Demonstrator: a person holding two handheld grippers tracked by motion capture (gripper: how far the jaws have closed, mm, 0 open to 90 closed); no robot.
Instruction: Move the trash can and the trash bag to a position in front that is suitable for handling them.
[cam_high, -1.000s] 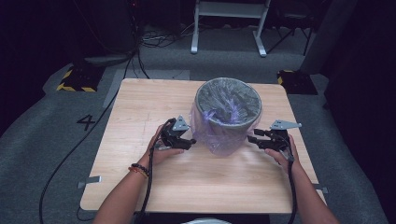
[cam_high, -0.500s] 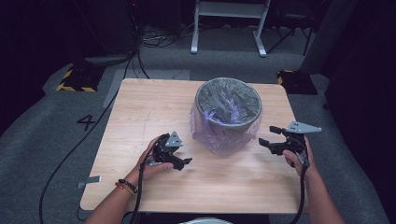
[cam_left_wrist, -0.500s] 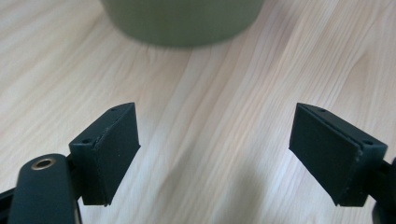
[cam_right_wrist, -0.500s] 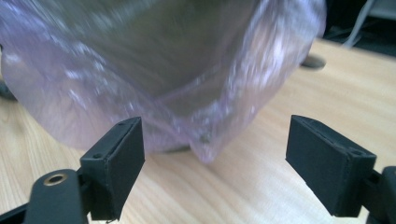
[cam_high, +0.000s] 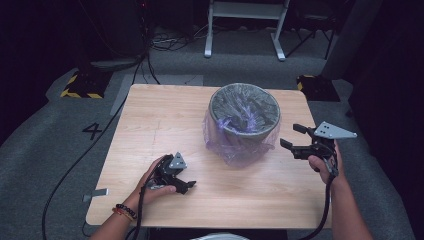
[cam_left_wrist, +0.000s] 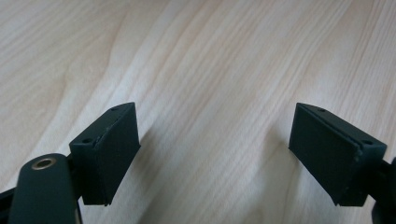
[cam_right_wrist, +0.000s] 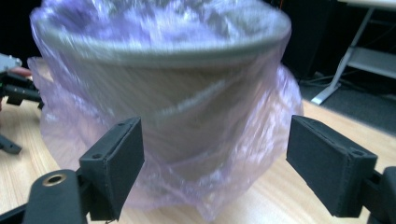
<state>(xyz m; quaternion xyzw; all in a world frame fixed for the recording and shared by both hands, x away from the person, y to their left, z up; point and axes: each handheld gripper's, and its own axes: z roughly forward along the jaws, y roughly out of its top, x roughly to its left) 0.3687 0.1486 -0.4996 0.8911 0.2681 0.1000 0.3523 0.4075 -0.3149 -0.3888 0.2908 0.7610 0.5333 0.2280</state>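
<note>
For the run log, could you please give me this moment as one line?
bin: upright, bag over rim | left gripper: open, empty, low over table | right gripper: open, empty, beside bin, apart

A grey bin (cam_high: 244, 111) is wearing a translucent purple bag (cam_high: 235, 145). The pale table (cam_high: 150, 130) is showing fine wood grain.

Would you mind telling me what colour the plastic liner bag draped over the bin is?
Translucent purple; the liner bag shows best in the right gripper view.
</note>
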